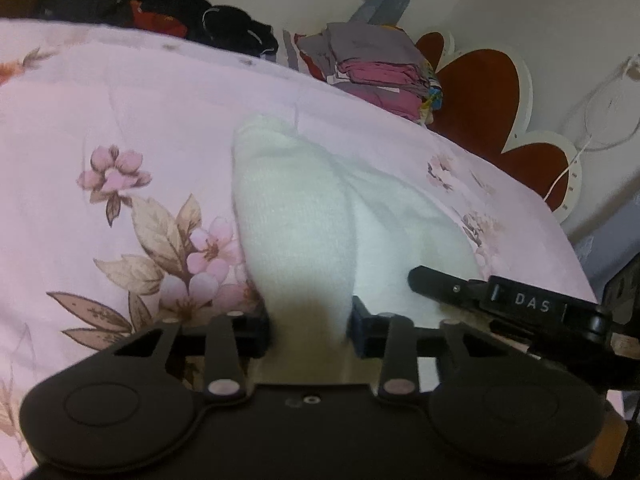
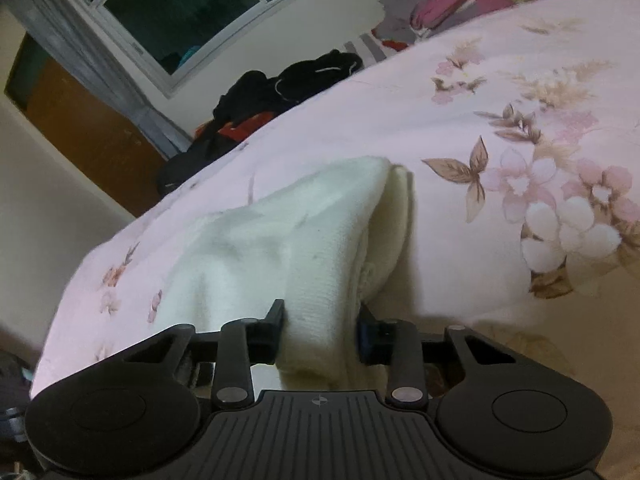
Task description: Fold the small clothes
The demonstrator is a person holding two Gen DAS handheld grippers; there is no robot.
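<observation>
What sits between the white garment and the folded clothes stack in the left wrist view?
Only bare floral bedsheet lies between the white garment and the folded clothes stack; the left wrist view shows it.

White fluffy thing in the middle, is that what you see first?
Yes: the white knit cloth, pinched by the left gripper and the right gripper, on the pink floral bedsheet. Behind lie folded clothes and a dark clothes pile.
</observation>
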